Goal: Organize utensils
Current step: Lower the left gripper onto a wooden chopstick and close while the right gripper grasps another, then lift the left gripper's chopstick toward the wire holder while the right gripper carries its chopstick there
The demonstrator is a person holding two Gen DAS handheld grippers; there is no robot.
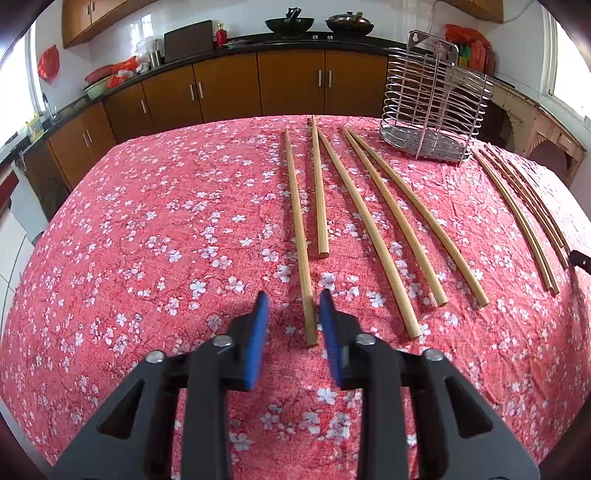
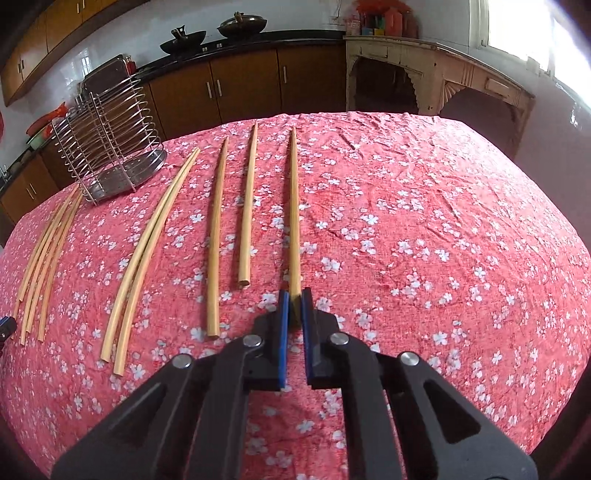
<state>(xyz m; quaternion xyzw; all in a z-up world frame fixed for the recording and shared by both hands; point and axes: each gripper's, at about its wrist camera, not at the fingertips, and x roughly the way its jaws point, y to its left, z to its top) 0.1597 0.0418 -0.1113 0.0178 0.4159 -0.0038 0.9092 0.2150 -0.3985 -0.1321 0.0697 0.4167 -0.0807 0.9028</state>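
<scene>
Closest to the left wrist camera, the left gripper stands open just above the table, its two blue pads apart. The near end of one chopstick lies on the cloth between the pads, closer to the right pad, and I cannot tell if that pad touches it.

On the other side, the right gripper is closed on a chopstick. Its blue pads press the near end from both sides, and the stick runs straight away from the camera, low over the cloth.

Both grippers are over a table covered with a red cloth with white flowers. Beyond the left gripper, more chopsticks lie on the cloth, side by side and pointing away. A shorter-looking one is just right of the first stick, then three long ones spread a little to the right. Well apart, near the right edge of that view, a tight group of chopsticks lies together.

At the far side of the table a wire utensil rack with a metal base stands upright; it looks empty. In the right wrist view the same rack is at the far left, with the tight group in front of it.

Behind the table, brown kitchen cabinets run under a dark counter, and two black woks sit on it.
</scene>
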